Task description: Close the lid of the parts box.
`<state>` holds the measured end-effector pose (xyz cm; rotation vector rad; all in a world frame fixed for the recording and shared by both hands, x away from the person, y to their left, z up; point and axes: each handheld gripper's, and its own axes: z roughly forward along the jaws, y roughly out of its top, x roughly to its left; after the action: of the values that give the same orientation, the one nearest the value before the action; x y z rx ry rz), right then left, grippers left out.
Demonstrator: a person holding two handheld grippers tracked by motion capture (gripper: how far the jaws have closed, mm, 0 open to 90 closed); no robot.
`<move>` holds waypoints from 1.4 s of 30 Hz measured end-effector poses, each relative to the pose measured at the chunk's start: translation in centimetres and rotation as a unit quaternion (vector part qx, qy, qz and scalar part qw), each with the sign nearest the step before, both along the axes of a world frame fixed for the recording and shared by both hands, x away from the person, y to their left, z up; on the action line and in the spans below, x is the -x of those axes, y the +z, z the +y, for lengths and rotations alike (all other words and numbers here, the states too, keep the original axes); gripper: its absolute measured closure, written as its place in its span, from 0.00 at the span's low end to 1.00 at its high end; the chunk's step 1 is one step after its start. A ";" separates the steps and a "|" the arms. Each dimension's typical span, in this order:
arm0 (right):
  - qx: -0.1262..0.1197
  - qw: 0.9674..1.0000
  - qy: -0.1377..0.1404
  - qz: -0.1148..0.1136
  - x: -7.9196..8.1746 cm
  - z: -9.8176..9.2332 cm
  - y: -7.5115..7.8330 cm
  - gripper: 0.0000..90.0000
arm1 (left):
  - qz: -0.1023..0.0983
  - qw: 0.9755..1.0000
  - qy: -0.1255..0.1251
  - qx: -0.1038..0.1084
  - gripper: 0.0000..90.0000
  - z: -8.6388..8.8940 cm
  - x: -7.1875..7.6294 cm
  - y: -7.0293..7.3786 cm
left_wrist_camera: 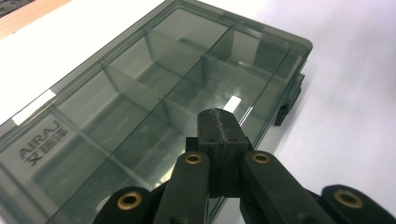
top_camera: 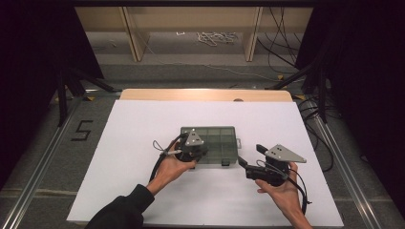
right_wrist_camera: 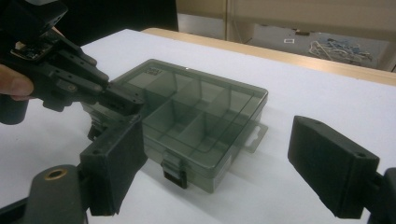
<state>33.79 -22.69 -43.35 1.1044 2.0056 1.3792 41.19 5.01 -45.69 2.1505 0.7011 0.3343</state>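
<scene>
A smoky see-through compartment box [top_camera: 215,143] lies with its lid down at the middle of the white table sheet. In the left gripper view the box [left_wrist_camera: 140,93] shows several dividers under the lid and a brand label at one corner. My left gripper [left_wrist_camera: 222,128] is shut with nothing between its jaws, its tips just over the lid near the box's front edge. From above, the left gripper [top_camera: 200,149] sits at the box's near left part. My right gripper [right_wrist_camera: 224,163] stands open wide, aimed at the box [right_wrist_camera: 196,116] from its right front corner, apart from it. The left gripper [right_wrist_camera: 119,98] reaches over the box's corner there.
Black latches [right_wrist_camera: 175,175] sit on the box's front wall and a hang tab [right_wrist_camera: 254,135] sticks out of its side. The white sheet [top_camera: 143,124] covers the wooden table [top_camera: 205,94]. Beyond are floor cables [top_camera: 215,37] and wooden legs [top_camera: 133,33].
</scene>
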 end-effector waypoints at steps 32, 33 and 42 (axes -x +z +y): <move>-0.004 1.000 0.000 -0.001 -0.1 0.1 -0.1 0.22 | -0.018 0.999 0.022 0.018 0.81 0.4 -0.1 0.7; -0.005 1.000 0.000 -0.003 -0.1 0.1 -0.1 0.22 | -0.015 0.999 0.026 0.020 0.80 0.4 0.0 0.7; 0.006 1.000 -0.001 0.003 0.0 -0.1 0.1 0.21 | -0.023 0.999 0.032 0.023 0.72 0.7 -0.1 0.9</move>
<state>33.75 -22.80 -43.29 1.1070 2.0132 1.3628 41.30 5.68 -44.75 2.0733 0.7462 0.3975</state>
